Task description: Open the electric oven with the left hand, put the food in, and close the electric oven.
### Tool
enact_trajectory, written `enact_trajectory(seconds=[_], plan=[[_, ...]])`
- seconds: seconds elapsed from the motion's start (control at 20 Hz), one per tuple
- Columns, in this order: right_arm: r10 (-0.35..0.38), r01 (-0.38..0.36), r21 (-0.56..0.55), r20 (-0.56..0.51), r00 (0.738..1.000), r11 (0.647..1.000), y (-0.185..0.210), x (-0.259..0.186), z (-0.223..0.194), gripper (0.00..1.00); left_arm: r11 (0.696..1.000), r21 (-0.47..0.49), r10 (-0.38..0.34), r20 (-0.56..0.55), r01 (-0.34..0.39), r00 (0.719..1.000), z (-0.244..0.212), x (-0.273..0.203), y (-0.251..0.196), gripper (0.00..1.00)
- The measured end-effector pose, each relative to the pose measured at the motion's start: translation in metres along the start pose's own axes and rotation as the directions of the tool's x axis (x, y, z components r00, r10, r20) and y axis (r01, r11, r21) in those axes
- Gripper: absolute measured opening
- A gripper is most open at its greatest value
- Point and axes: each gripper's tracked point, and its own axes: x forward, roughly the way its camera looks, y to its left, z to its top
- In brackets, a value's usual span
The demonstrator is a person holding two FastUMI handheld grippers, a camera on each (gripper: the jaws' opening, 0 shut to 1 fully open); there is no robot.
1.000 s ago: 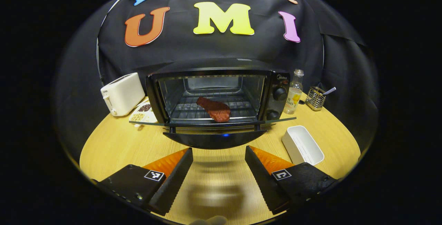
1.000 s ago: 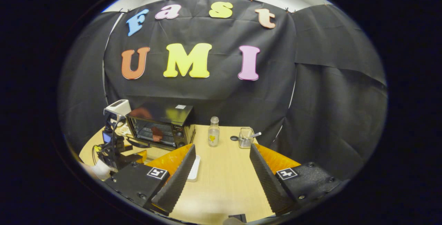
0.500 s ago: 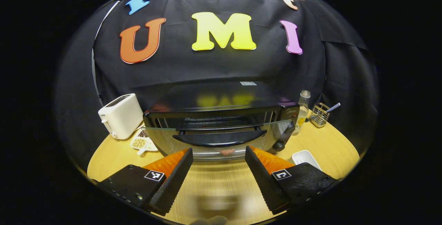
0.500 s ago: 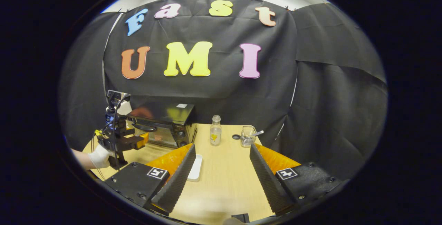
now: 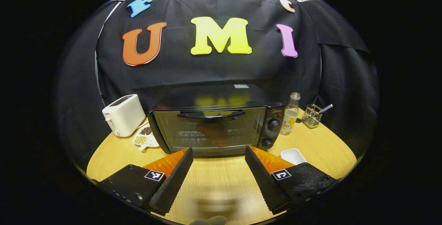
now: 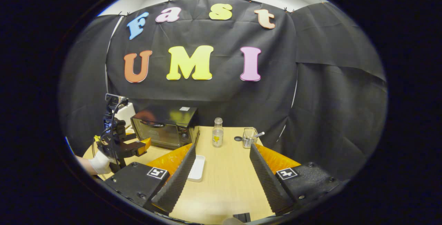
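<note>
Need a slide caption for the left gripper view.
Open left gripper faces the closed electric oven, food visible behind its glass door.

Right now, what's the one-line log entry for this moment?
oven: door shut | meat: inside | left tongs: open, empty | right tongs: open, empty

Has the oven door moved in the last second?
Yes. The oven door has swung up from lying flat open to shut against the oven body, its handle now near the top edge, the meat behind the glass.
</note>
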Motion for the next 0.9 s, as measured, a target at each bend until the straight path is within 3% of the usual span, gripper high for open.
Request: enact_trajectory(seconds=[0.2, 0.55, 0.9], plan=[[0.037, -0.037, 0.006, 0.033, 0.999, 0.999, -0.010, -0.022, -0.001, 1.00, 0.999, -0.012, 0.033, 0.086, -0.032, 0.996, 0.035, -0.060, -0.005, 0.97], [0.078, -0.080, 0.013, 0.136, 0.988, 0.997, -0.042, -0.075, 0.009, 0.99, 0.992, -0.037, 0.124, 0.192, -0.119, 0.973, 0.077, -0.215, -0.001, 0.96], [0.062, -0.074, 0.040, 0.231, 0.971, 0.996, -0.055, -0.117, 0.016, 0.99, 0.974, -0.033, 0.226, 0.221, -0.224, 0.949, 0.082, -0.321, 0.024, 0.96]])
